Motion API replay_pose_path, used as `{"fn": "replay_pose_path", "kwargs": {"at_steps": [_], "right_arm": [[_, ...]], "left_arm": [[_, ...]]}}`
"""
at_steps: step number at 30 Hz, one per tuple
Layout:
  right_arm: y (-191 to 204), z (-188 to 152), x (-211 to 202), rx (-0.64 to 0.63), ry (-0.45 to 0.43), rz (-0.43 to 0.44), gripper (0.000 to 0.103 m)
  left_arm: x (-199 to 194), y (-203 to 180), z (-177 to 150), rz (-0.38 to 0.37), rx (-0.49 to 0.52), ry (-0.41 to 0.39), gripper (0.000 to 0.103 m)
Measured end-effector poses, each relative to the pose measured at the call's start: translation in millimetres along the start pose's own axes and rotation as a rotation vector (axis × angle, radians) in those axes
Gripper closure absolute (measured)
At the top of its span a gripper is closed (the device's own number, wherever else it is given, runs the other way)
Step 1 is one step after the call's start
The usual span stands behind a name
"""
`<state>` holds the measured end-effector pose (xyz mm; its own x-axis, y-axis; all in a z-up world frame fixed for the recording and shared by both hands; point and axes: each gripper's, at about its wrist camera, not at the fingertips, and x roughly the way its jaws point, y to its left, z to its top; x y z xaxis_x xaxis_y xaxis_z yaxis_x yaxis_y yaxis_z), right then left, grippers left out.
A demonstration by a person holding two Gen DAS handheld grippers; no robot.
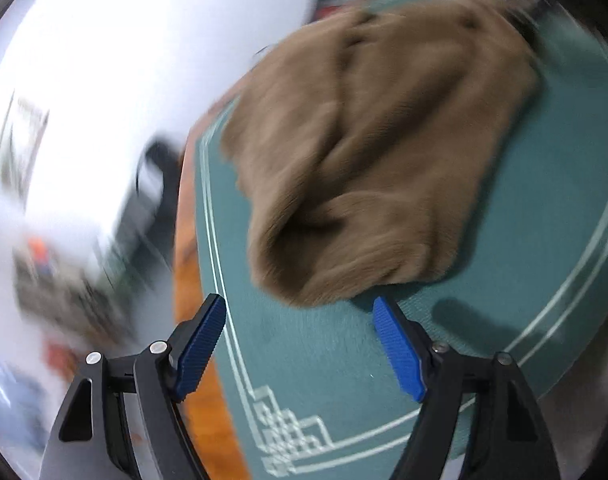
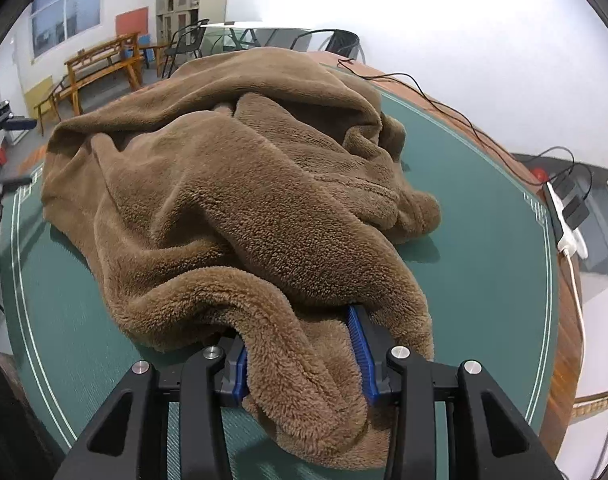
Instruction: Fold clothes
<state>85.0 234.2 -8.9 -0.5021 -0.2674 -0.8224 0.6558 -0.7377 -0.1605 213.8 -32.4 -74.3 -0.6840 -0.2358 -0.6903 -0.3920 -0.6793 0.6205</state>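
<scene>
A brown fleece garment point(image 2: 244, 184) lies crumpled in a heap on the green table mat point(image 2: 484, 220). My right gripper point(image 2: 298, 332) is at the near end of the heap, shut on a thick fold of the fleece that fills the space between its blue pads point(image 2: 362, 352). The left pad is mostly buried in the fabric. In the blurred left wrist view, the same garment point(image 1: 384, 140) sits on the mat point(image 1: 324, 360). My left gripper point(image 1: 300, 312) stands open just short of the garment's near edge, with nothing between its fingers.
A white power strip point(image 2: 564, 216) with black plugs lies at the table's right edge, and a black cable point(image 2: 424, 96) runs across the far side. A wooden bench point(image 2: 100, 64) and chairs point(image 2: 188, 40) stand behind. The orange table rim point(image 1: 196, 320) shows left of the mat.
</scene>
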Motion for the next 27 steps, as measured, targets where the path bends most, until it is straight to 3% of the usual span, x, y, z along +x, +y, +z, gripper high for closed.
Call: {"fn": "replay_pose_path", "kwargs": {"at_steps": [4, 8, 10, 16, 18, 20, 23, 27], "right_arm": [[0.9, -6.6, -2.9, 0.022, 0.006, 0.003, 0.061], [0.7, -8.9, -4.4, 0.034, 0.01, -0.003, 0.061], [0.0, -10.4, -4.8, 0.049, 0.011, -0.005, 0.061], [-0.4, -17.8, -7.1, 0.085, 0.017, -0.011, 0.061], [0.4, -20.0, -8.4, 0.092, 0.017, -0.014, 0.061], [1.0, -19.9, -9.8, 0.098, 0.014, -0.018, 0.061], [2.3, -16.6, -16.1, 0.103, -0.02, -0.042, 0.065], [-6.8, -2.8, -40.6, 0.152, -0.128, -0.11, 0.076]], "left_arm": [[6.8, -29.5, 2.5, 0.023, 0.29, -0.053, 0.037], [25.6, -33.0, 1.5, 0.025, 0.423, -0.037, 0.048], [35.5, -28.1, 2.4, 0.016, 0.445, -0.023, 0.049], [60.8, -11.2, 6.5, -0.029, 0.438, 0.042, 0.051], [64.3, -8.6, 9.0, -0.055, 0.414, 0.055, 0.059], [67.8, -5.6, 11.9, -0.078, 0.384, 0.069, 0.085], [66.0, 5.0, 22.6, -0.086, 0.287, 0.071, 0.09], [32.2, 51.3, 47.5, -0.071, 0.054, -0.033, 0.091]]}}
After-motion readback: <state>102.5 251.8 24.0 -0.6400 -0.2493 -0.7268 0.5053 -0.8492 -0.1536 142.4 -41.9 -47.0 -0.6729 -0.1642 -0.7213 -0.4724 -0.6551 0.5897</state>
